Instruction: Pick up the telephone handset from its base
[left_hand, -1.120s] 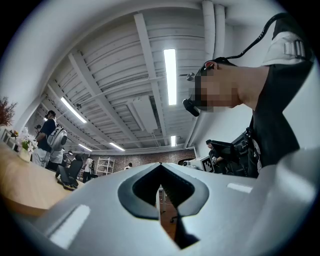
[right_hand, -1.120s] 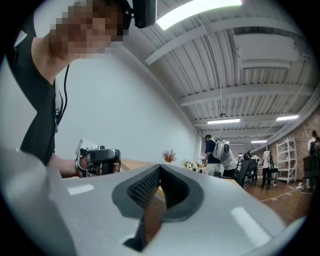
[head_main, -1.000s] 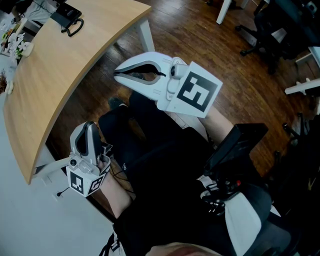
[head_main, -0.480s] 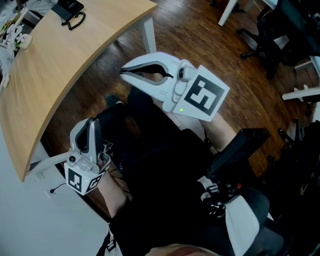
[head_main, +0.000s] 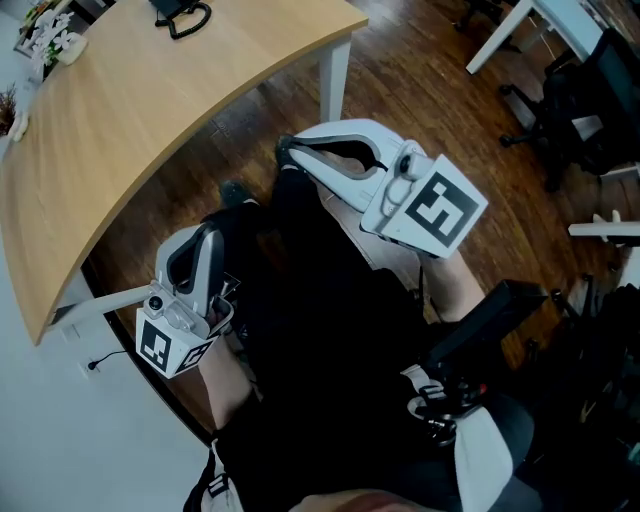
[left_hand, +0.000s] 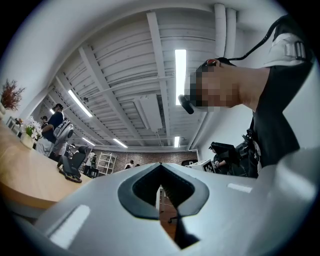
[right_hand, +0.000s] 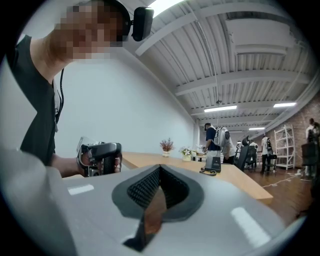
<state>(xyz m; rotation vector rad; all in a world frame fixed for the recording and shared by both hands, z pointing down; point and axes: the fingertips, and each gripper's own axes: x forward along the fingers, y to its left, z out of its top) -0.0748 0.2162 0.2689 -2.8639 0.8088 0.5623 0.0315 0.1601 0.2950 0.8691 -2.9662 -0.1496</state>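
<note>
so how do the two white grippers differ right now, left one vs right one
The white left gripper sits low beside the pale wooden desk, its jaws pointing up the picture. The white right gripper is over the lap, pointing left. The left looks smaller. The right looks larger and nearer the camera, seen side-on with both curved jaws in view. Shared: both have jaws shut on nothing, well short of the black telephone.

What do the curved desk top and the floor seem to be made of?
Desk top: probably pale wood veneer or laminate, matte; even tone, faint grain.
Floor: likely dark wooden planks, slightly glossy; board seams and soft sheen show.
</note>
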